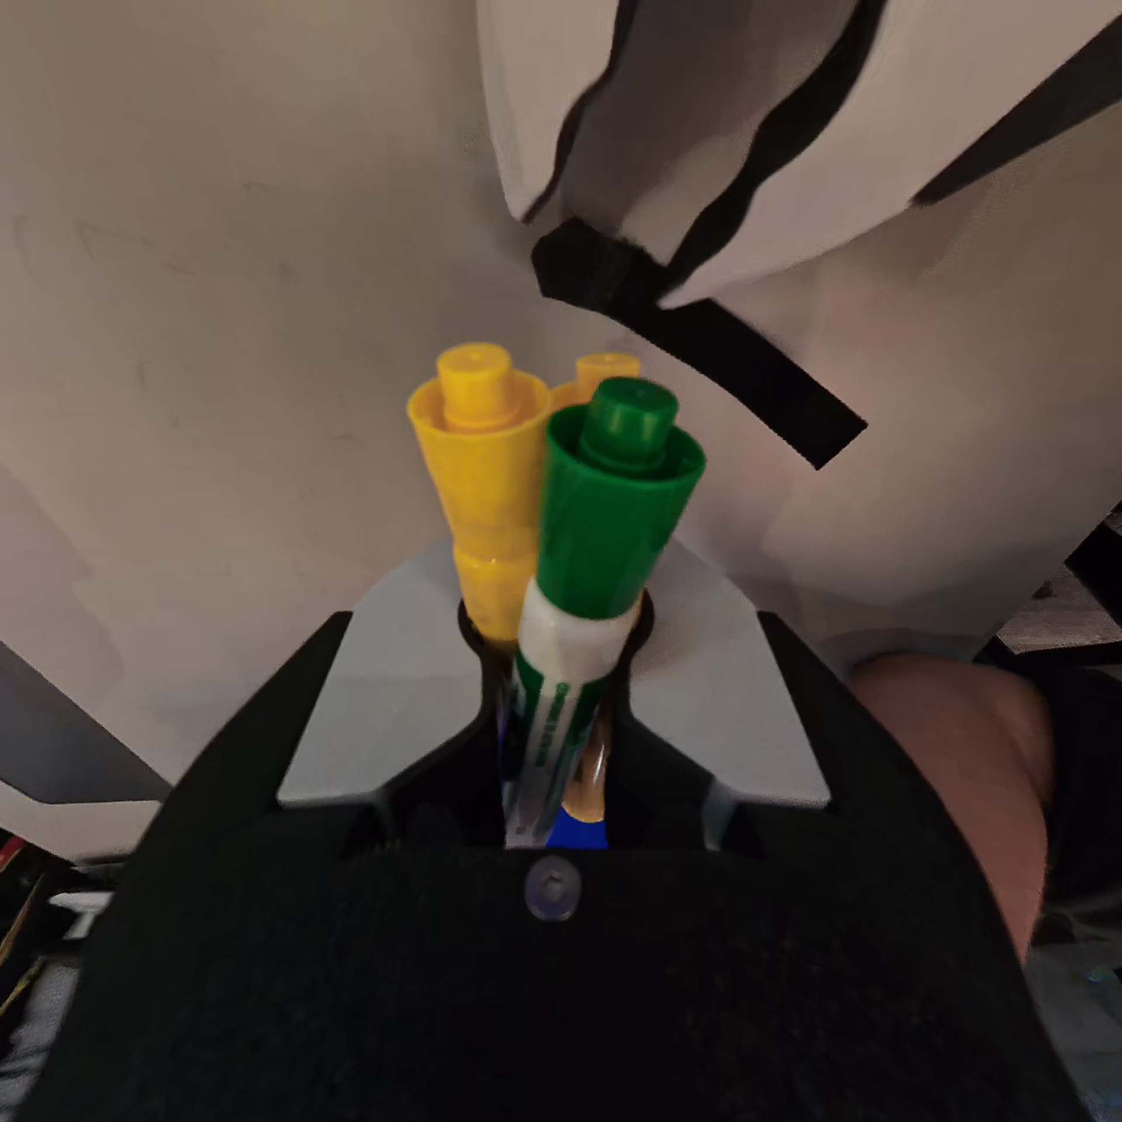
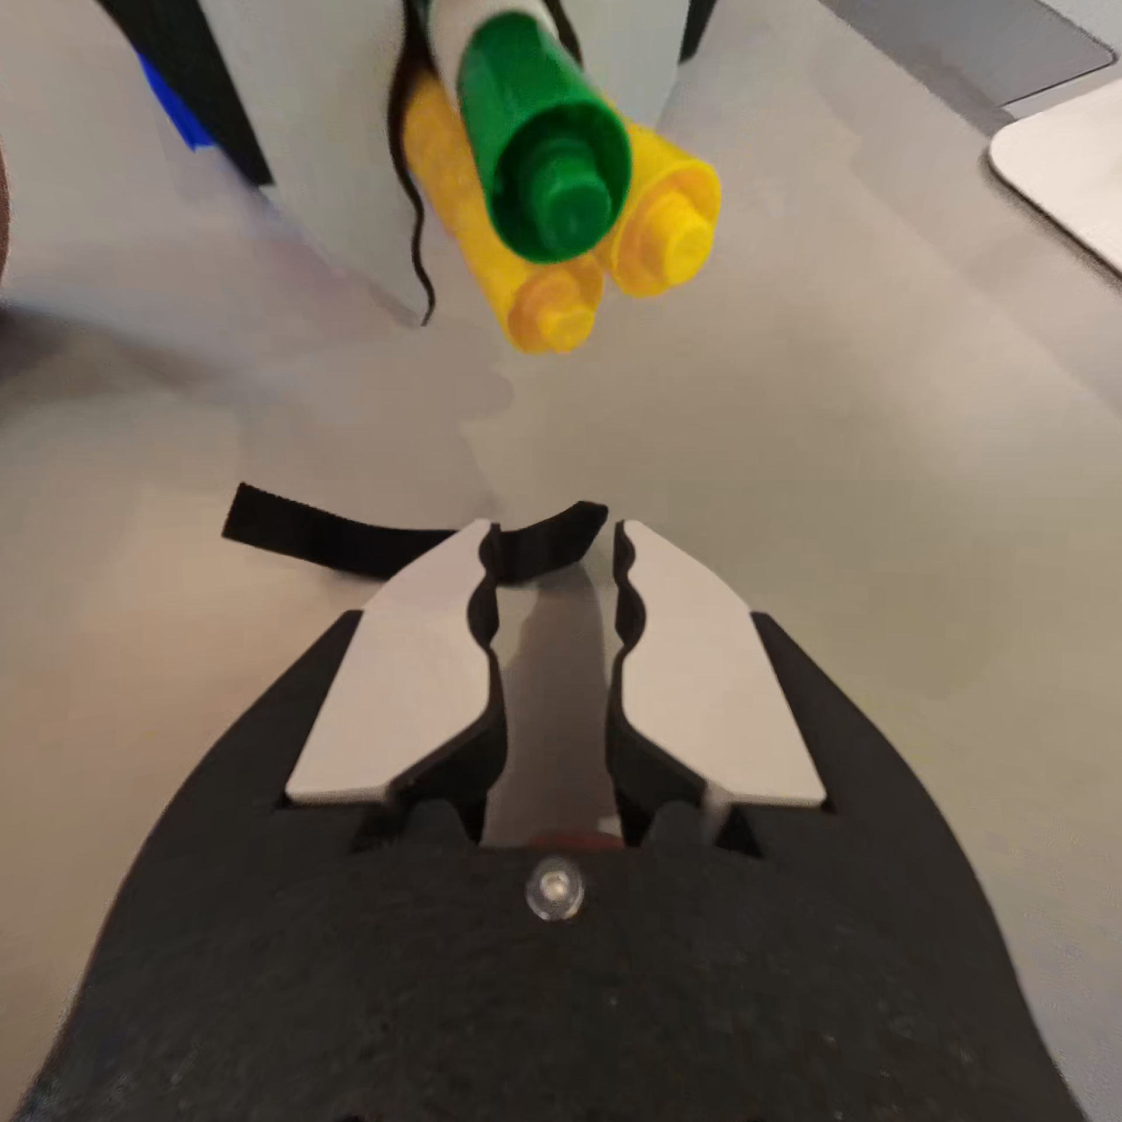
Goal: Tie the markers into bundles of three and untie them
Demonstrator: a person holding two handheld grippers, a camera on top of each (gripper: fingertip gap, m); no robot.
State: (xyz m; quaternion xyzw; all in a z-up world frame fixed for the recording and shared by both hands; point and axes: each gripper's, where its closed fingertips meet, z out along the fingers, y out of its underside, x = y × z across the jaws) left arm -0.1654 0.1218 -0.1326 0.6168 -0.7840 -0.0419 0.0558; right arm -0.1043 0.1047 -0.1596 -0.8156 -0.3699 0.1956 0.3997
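Strap pickup beside the held markers

Markers (image 1: 564,546), one green and two yellow, sit clamped in our left gripper (image 1: 555,631), caps pointing out past its fingertips. No band shows around them in either view, so we judge the bundle is loose for now, held together only by that grip.

Taking the markers as our landmark: the black strap (image 2: 340,537) lies flat on the table (image 2: 850,455), below their caps and toward the right gripper (image 2: 552,540). That gripper is parted to a narrow gap and holds nothing. One end of the strap curls up right at its fingertips; whether it sits fully between them we cannot tell.

To do this step well, we think we should seat that raised end deep between the fingers before closing, pinch near the tip so most of the strap hangs free for wrapping, and keep the markers steady and level. A shallow pinch could let the strap slip out as we lift.
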